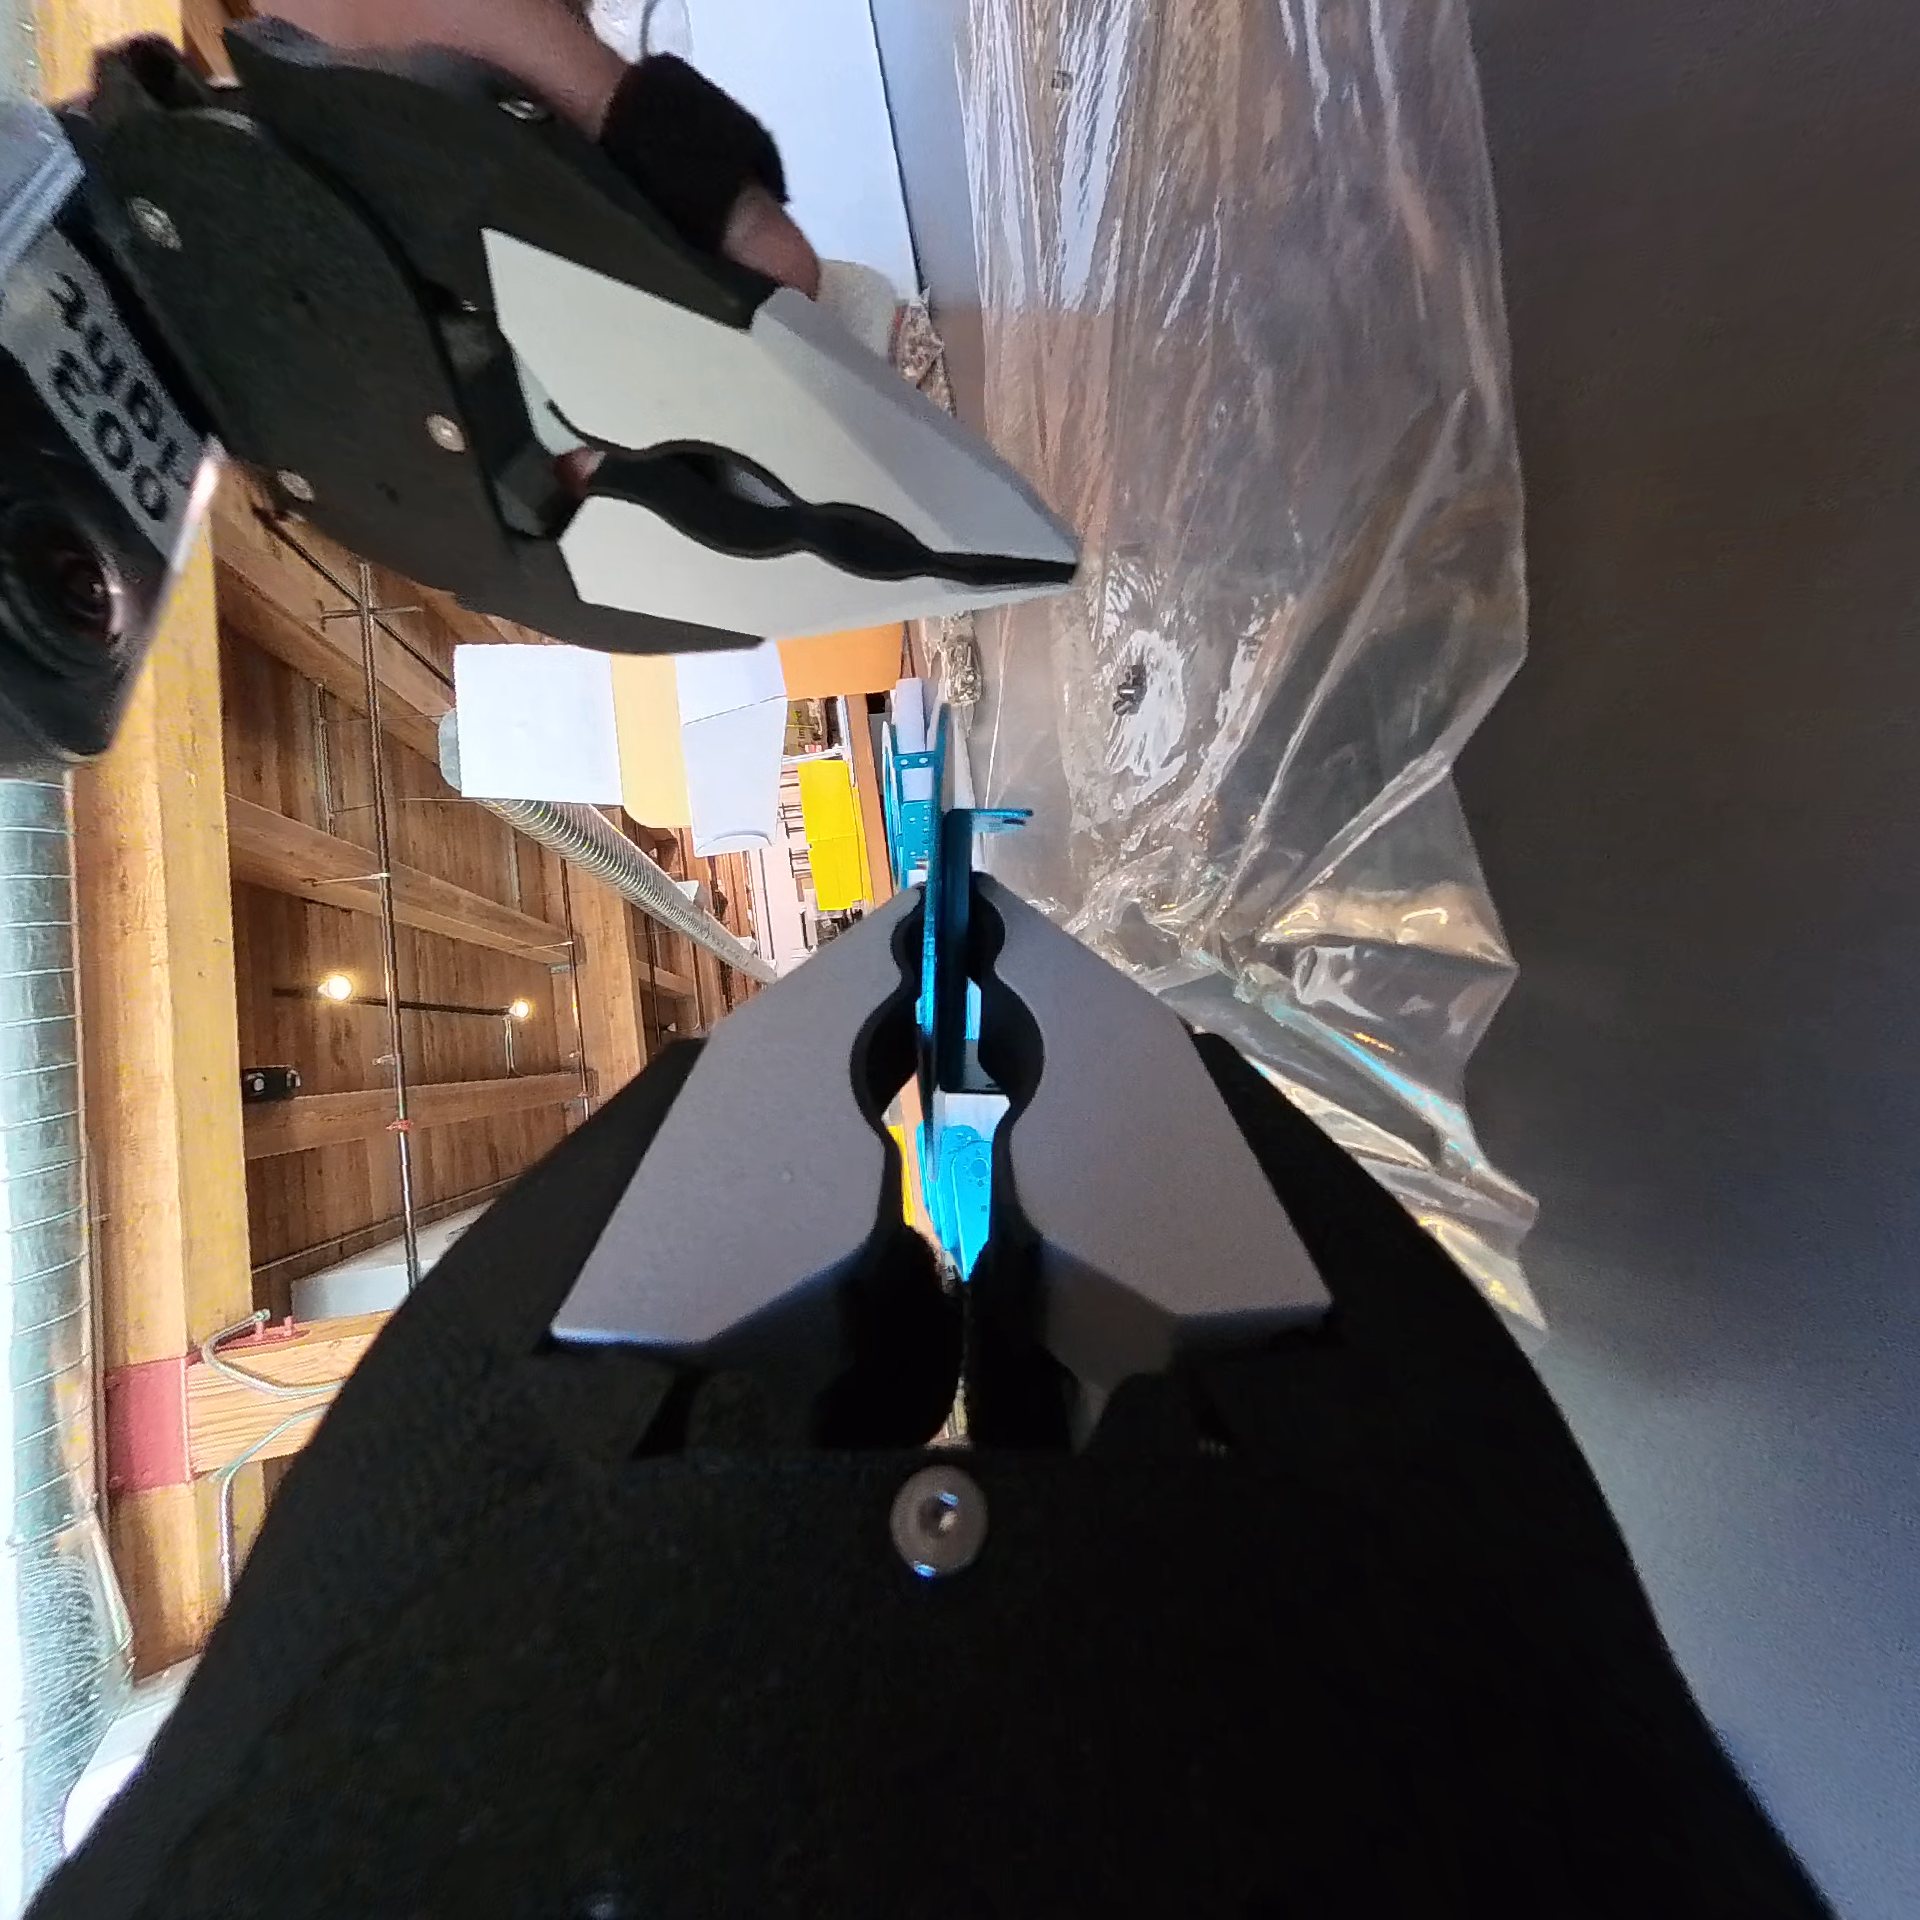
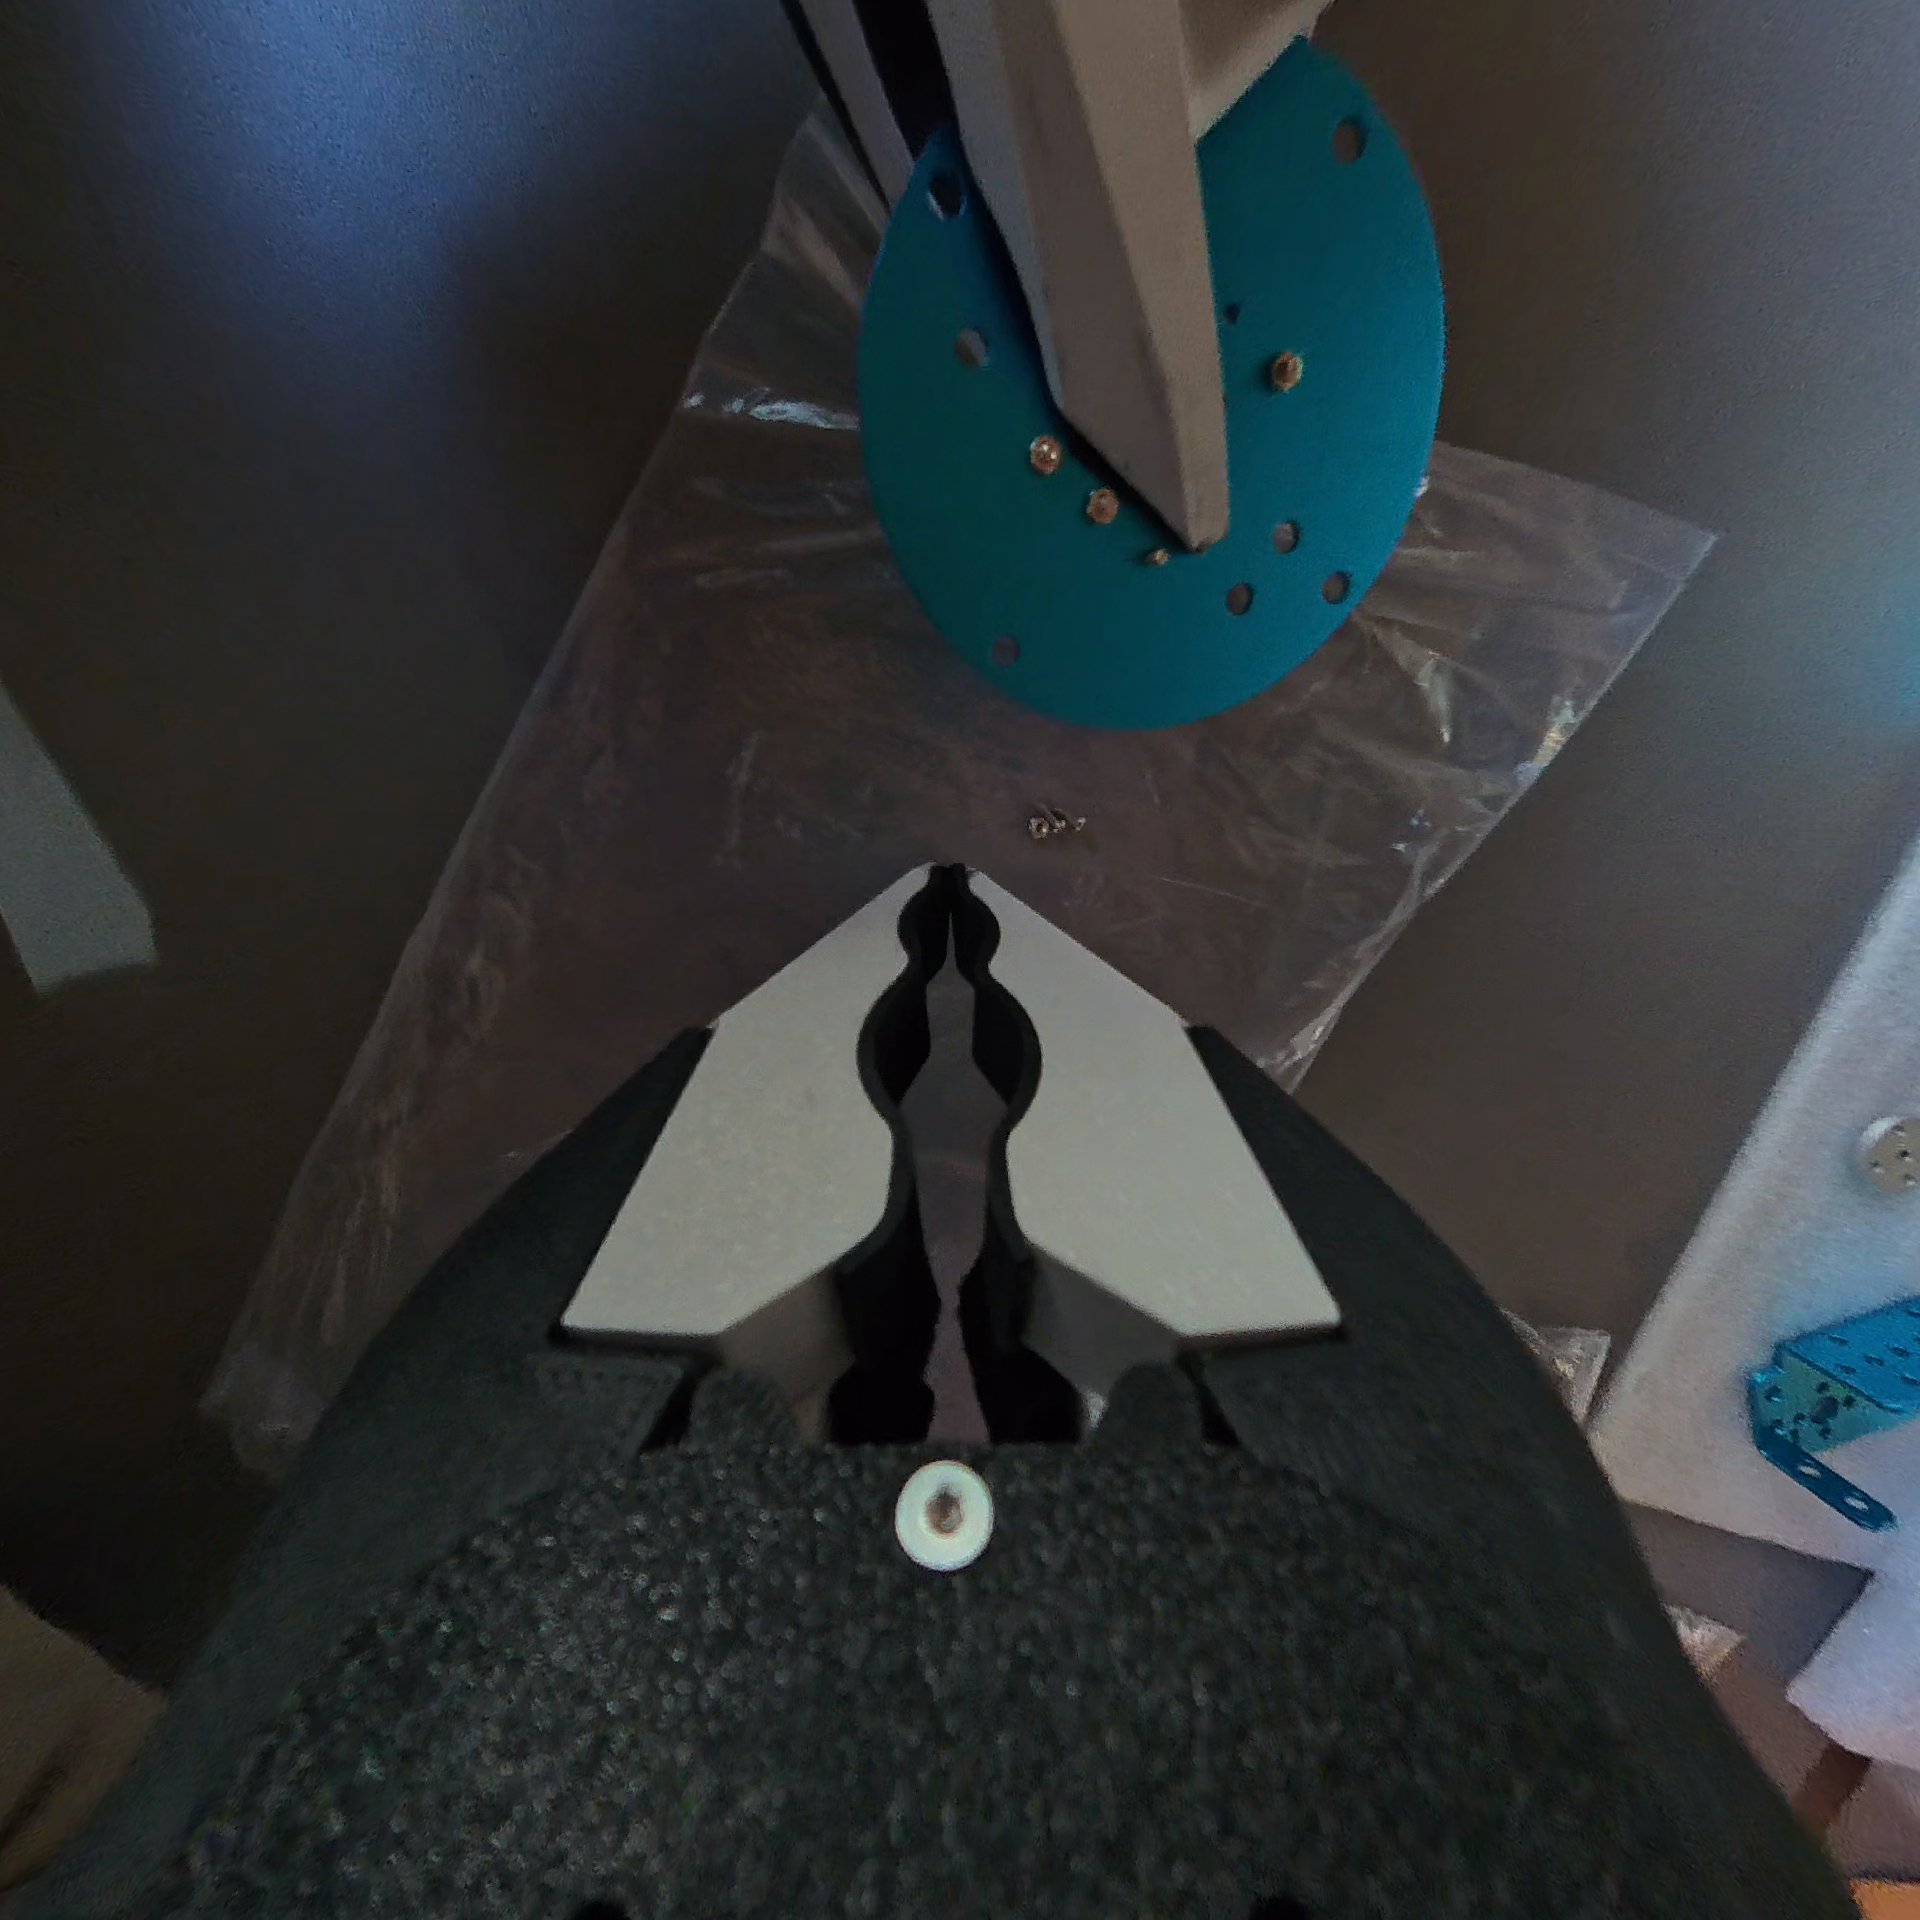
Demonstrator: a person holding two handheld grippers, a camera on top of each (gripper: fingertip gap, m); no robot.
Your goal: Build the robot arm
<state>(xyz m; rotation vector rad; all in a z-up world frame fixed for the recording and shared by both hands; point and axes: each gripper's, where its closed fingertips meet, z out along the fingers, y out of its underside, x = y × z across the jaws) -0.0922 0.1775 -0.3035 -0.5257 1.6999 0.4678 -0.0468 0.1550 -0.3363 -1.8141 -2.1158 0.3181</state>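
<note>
My left gripper (image 1: 948, 896) is shut on a round teal metal disc (image 1: 951, 852) with holes and brass nuts, which shows edge-on here. In the right wrist view the disc (image 2: 1122, 644) hangs face-on from the left gripper (image 2: 1195, 530) above a clear plastic bag (image 2: 727, 727). My right gripper (image 2: 951, 873) is shut, its tips just above the bag and near a few small loose screws (image 2: 1055, 823). A tiny dark speck sits at its tips; I cannot tell what it is. The right gripper (image 1: 1070, 569) also shows in the left wrist view over the bag (image 1: 1299, 520), held by a gloved hand (image 1: 707, 145).
A white foam sheet (image 2: 1766, 1247) at the right carries a blue perforated bracket (image 2: 1839, 1392) and a silver round hub (image 2: 1896, 1151). More blue brackets (image 1: 914, 769) and small packets of hardware (image 1: 914, 343) lie beyond the bag. The tabletop (image 2: 312, 416) is dark grey. My right fingertips sit around 7 cm from my left ones.
</note>
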